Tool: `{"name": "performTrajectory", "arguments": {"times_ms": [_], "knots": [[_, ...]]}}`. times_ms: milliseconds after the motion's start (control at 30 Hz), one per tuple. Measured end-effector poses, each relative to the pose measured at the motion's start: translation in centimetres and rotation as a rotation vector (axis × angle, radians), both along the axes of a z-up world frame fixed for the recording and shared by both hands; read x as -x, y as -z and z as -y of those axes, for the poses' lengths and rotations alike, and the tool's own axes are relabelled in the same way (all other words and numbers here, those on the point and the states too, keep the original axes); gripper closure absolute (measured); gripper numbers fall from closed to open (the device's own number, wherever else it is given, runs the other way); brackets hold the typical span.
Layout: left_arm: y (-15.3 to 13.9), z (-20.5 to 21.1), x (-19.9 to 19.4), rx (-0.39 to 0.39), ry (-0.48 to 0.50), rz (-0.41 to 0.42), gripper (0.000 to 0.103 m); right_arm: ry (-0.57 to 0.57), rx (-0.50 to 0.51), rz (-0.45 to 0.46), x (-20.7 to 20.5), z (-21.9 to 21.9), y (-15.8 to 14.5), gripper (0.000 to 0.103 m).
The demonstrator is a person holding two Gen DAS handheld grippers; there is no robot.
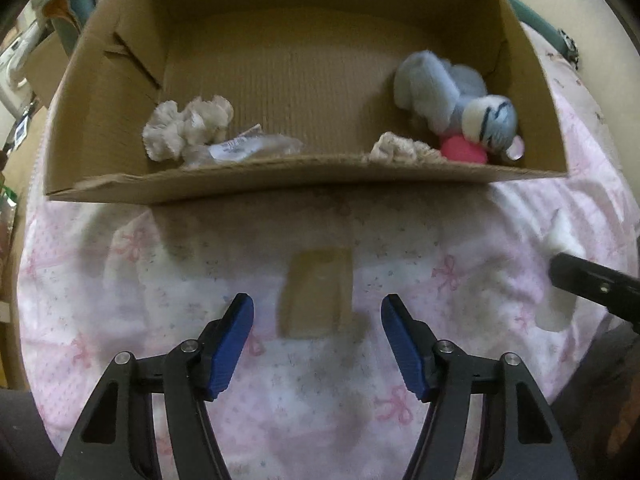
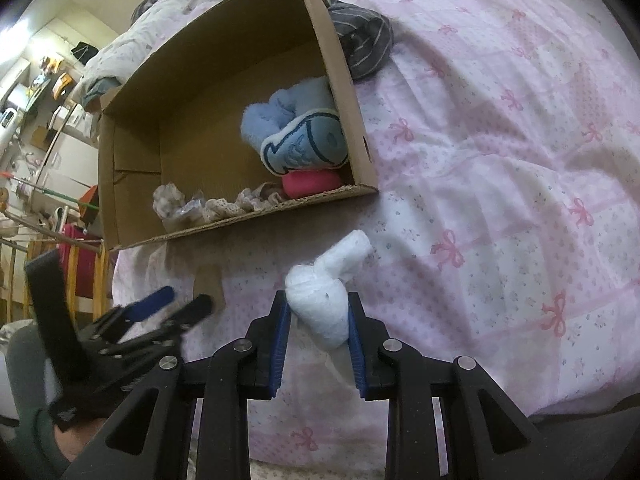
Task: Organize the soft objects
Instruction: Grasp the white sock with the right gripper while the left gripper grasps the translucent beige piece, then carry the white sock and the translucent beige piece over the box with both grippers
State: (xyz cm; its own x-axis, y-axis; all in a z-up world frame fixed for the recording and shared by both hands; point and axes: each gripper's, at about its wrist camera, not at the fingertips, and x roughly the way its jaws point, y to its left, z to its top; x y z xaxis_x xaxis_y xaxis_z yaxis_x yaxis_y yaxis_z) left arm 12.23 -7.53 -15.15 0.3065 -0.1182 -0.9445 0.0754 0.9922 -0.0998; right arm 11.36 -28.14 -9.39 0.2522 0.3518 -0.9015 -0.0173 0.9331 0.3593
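A cardboard box (image 1: 304, 180) (image 2: 248, 222) lies on the pink bedspread. Inside it are a blue plush toy (image 1: 452, 96) (image 2: 300, 136), a pink ball (image 1: 464, 150) (image 2: 312, 184), lace fabric (image 1: 404, 148) (image 2: 236, 204) and a white ruffled cloth with a clear packet (image 1: 188, 126) (image 2: 172, 200). My left gripper (image 1: 318, 312) is open and empty above a small cardboard piece (image 1: 318, 292). My right gripper (image 2: 318, 300) is shut on a white knotted cloth (image 2: 328, 292) in front of the box; that cloth also shows in the left wrist view (image 1: 560, 240).
A grey striped garment (image 2: 364, 40) lies behind the box's right wall. The pink bow-patterned bedspread (image 2: 500, 160) stretches wide to the right. The left gripper shows at the lower left of the right wrist view (image 2: 160, 312). Room clutter and shelves stand far left.
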Motion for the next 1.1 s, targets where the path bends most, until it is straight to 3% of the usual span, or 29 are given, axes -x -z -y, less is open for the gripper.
{"name": "performTrajectory", "arguments": {"times_ms": [133, 267, 433, 767, 1100], "knots": [[0.6, -0.2, -0.6, 0.003, -0.016, -0.004, 0.042, -0.011, 0.008, -0.006, 0.1, -0.1, 0.3, 0.074], [0.7, -0.2, -1.0, 0.024, -0.009, -0.006, 0.078, -0.015, 0.009, -0.012, -0.1, -0.4, 0.7, 0.074], [0.0, 0.1, -0.9, 0.038, 0.007, 0.006, 0.092, -0.032, 0.020, -0.015, -0.2, -1.1, 1.0, 0.074], [-2.0, -0.3, 1.3, 0.058, 0.006, 0.023, 0.093, -0.044, 0.040, -0.010, -0.1, -1.8, 1.1, 0.074], [-3.8, -2.3, 2.5, 0.002, -0.039, 0.057, 0.093, -0.102, 0.066, 0.006, 0.0, -3.7, 1.4, 0.074]]}}
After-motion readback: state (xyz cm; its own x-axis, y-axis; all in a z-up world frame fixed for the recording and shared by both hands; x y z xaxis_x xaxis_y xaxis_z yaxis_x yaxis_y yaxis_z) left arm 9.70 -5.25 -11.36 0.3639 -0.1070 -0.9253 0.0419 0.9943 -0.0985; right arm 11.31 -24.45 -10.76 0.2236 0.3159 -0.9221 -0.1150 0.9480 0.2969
